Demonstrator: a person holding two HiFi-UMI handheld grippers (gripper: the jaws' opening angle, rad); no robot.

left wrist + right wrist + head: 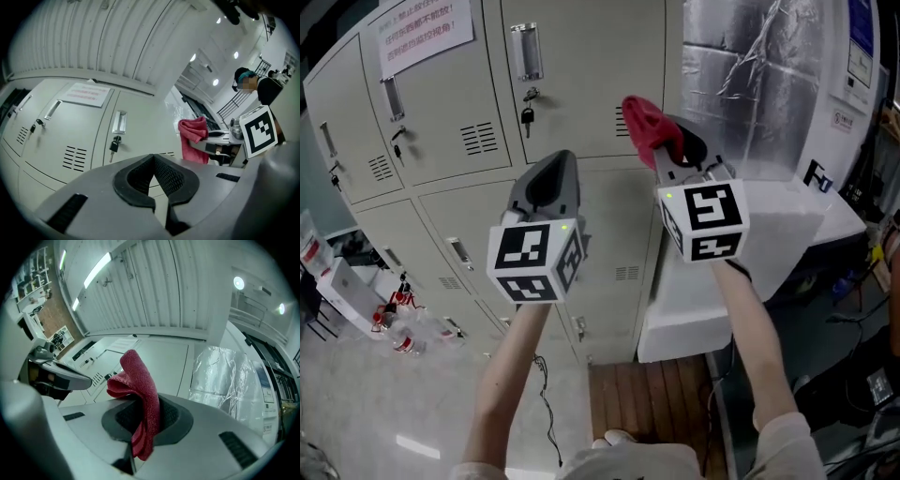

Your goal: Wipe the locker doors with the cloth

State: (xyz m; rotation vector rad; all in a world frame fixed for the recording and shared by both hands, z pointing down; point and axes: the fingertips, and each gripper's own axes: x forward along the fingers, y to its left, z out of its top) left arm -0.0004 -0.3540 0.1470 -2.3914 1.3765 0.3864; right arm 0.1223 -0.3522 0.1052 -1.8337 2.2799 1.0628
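The red cloth, judged light, limp and easily bunched, is clamped by a gathered fold in the closed right gripper at 1 o'clock in the head view, near the locker doors, while the left gripper is closed on nothing.

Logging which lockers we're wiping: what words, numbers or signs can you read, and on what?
Nothing reads clearly.
Notice on upper locker door: red lines, too blurred.
Blue poster, far right: too small.
Small label below it: too small.
Black mark on white box: unclear.
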